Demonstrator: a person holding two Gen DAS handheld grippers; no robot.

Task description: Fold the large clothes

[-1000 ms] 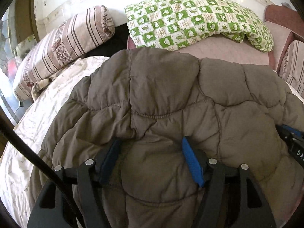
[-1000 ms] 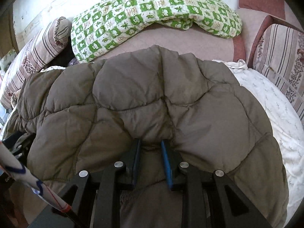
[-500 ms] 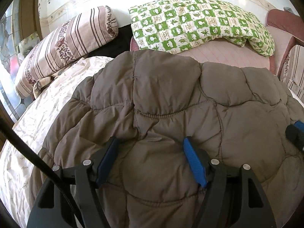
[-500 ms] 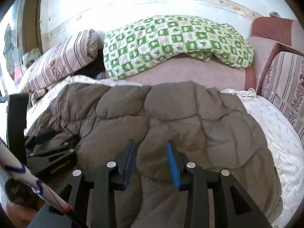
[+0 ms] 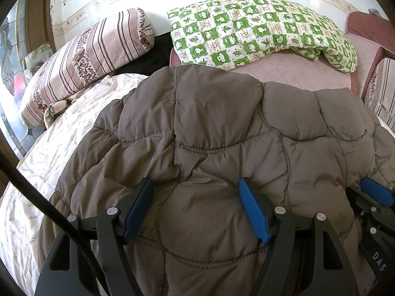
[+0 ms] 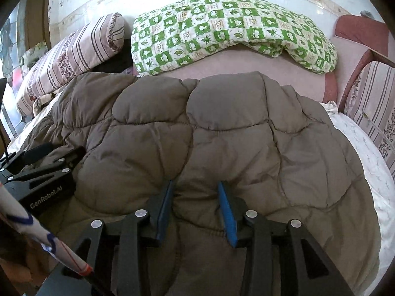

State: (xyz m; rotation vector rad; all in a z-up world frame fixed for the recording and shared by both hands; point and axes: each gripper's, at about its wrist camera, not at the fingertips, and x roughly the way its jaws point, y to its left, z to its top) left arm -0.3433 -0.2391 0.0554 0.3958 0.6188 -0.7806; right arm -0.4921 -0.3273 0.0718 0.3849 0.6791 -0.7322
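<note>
Quilted grey-brown padded jacket (image 6: 222,133) lying folded on the pale floral bedsheet (image 5: 49,148), spreading away ahead of both sets of jaws, near edge bunching between them, long axis running side to side. Left gripper (image 5: 197,209) standing wide with puffy fabric bulging between its blue pads, right gripper (image 6: 196,209) just having been opening, narrower, neither visibly pinching. Counting: one jacket, two grippers side by side, equally near that edge, one green-and-white checked quilt (image 6: 234,32) and one striped pillow (image 5: 93,56) lying well beyond.

White "GenRobot.AI" on the black body of my left gripper (image 6: 47,172) at the near left, white letters "DAS" on my right gripper (image 5: 377,212), near right edge
</note>
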